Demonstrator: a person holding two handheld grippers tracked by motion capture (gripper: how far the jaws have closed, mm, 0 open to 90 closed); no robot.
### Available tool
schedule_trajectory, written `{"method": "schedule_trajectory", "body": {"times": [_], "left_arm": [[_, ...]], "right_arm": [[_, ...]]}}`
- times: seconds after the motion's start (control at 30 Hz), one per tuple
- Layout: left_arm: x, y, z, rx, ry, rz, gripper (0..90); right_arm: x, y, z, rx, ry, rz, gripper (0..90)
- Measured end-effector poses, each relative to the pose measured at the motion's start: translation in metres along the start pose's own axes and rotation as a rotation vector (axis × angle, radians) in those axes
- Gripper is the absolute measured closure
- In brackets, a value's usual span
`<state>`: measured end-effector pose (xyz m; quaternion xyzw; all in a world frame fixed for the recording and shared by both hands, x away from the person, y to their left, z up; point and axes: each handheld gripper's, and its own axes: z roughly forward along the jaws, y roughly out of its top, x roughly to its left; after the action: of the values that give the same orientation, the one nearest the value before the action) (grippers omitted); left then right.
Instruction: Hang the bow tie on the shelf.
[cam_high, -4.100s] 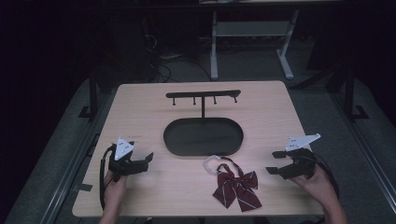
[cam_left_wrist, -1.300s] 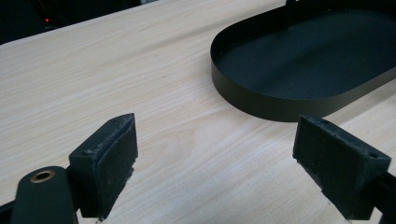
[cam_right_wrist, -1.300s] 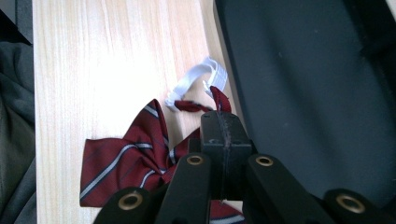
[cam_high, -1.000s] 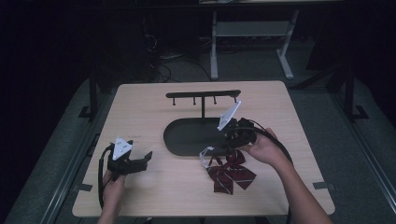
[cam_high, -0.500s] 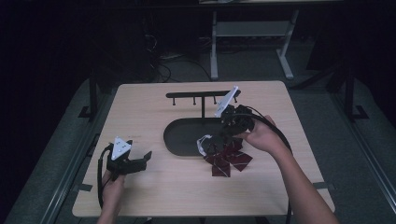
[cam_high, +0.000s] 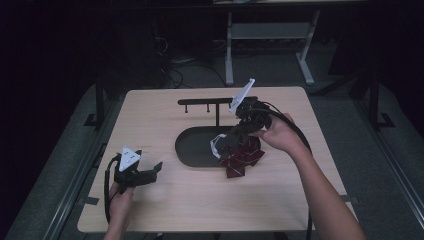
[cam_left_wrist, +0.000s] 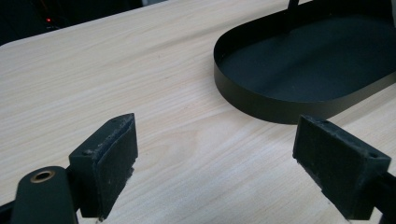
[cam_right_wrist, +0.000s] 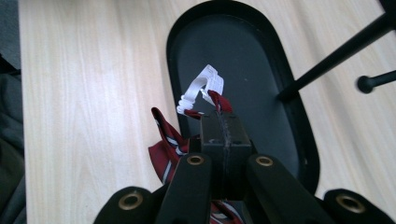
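The right gripper (cam_high: 231, 141) has its jaws pressed together on the neck of a red striped bow tie (cam_high: 241, 156), lifted over the near right edge of the black oval tray (cam_high: 192, 150). In the right gripper view the jaws hide most of the tie (cam_right_wrist: 167, 142); a white strap loop (cam_right_wrist: 196, 91) sticks out past them, above the tray (cam_right_wrist: 243, 51). Whether the tie's lower end touches the table (cam_high: 200, 195) is hard to tell. A hook stand (cam_high: 216, 102) rises from the tray, its right end hidden behind the gripper. The left gripper (cam_high: 145, 176) rests on the table well apart, jaws wide and empty, its right jaw cut off at the frame edge in the left gripper view.
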<state>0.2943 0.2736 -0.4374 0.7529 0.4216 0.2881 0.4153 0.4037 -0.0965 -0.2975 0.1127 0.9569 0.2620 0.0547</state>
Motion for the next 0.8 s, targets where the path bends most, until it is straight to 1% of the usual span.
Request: {"method": "schedule_trajectory", "body": {"times": [0.27, 0.57, 0.7, 0.73, 0.77, 0.8], "left_arm": [[0.000, 0.000, 0.000, 0.004, -0.001, 0.003, 13.5], [0.000, 0.000, 0.000, 0.003, -0.002, -0.001, 13.5], [0.001, 0.000, 0.000, 0.001, -0.002, -0.002, 13.5], [0.001, 0.000, 0.000, 0.001, -0.002, -0.002, 13.5], [0.000, 0.000, 0.000, 0.000, -0.003, -0.004, 13.5], [0.000, 0.000, 0.000, 0.000, -0.003, -0.003, 13.6]], "right_arm": [[-0.010, 0.007, -0.005, 0.009, -0.012, 0.017, 89.8], [-0.024, 0.017, -0.014, 0.010, -0.048, 0.031, 89.8], [-0.030, 0.021, -0.015, 0.017, -0.051, 0.036, 89.8], [-0.030, 0.022, -0.015, 0.015, -0.047, 0.044, 89.7], [-0.032, 0.023, -0.015, 0.019, -0.052, 0.037, 89.8], [-0.032, 0.024, -0.015, 0.023, -0.050, 0.046, 89.7]]}}
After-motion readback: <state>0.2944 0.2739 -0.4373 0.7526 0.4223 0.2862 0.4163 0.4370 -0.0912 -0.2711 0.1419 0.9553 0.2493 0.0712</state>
